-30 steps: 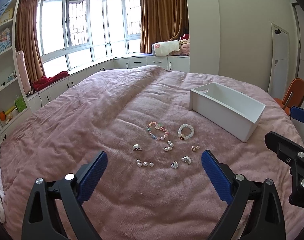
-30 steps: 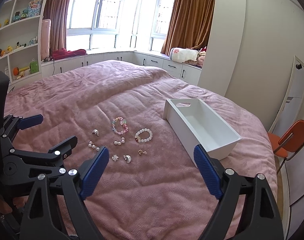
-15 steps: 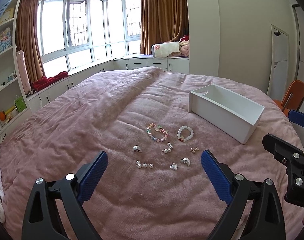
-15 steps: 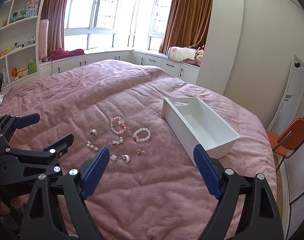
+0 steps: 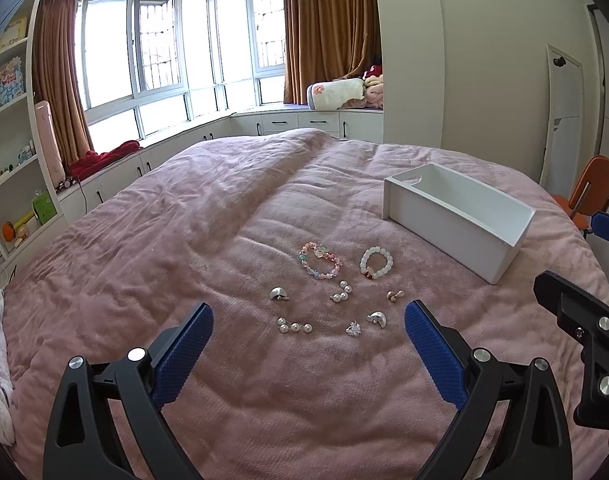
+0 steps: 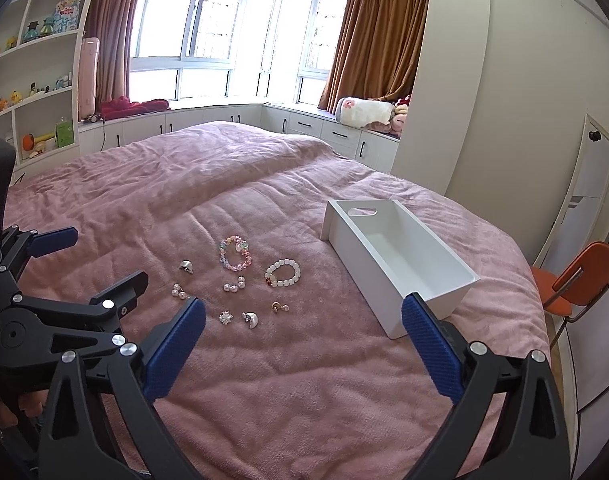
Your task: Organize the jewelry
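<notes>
Left wrist view showed the left gripper nearest, its blue-padded fingers spread wide apart and holding nothing, above a pink bedspread. Just beyond lay scattered jewelry: a pearl earring, a crystal stud and a silver shell earring. Farther on sat a second silver earring, a pearl cluster and a small gold earring. Behind these lay a pastel bead bracelet and, beside it, a white bead bracelet. An open white box stood near the bed's right edge, with no jewelry seen inside. Right wrist view showed the right gripper likewise spread wide and holding nothing, beside the left one.
</notes>
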Demonstrator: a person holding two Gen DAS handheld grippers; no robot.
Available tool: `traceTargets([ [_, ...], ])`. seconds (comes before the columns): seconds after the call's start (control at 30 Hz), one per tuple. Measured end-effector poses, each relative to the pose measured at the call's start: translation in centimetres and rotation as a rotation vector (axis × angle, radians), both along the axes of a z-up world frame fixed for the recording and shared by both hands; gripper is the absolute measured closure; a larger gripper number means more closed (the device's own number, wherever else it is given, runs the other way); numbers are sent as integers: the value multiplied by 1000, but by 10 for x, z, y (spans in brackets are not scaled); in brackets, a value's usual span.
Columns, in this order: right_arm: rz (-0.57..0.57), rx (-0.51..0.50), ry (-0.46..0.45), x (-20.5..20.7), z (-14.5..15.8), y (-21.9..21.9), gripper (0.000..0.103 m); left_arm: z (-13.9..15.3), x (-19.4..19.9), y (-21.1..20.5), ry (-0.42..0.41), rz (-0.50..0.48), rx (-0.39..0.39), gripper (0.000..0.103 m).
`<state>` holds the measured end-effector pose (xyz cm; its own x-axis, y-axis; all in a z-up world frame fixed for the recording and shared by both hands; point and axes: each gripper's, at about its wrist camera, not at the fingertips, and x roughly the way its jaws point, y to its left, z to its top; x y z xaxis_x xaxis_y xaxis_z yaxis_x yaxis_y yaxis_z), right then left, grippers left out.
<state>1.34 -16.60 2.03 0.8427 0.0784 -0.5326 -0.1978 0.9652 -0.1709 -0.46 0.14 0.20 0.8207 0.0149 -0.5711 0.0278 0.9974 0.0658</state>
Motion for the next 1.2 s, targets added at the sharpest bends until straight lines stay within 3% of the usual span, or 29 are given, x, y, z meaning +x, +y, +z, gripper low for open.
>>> traceTargets([
  [0.8,16,8,9,6,-6,0,5,-1,5,3,13,10,-4,4],
  [1.03,58,7,43,38,-25,-2,6,-13,26,12,31,22,-12,4],
  [1.2,99,20,99,76,-51,1,11,-40,53,22,76,18,-18,4],
])
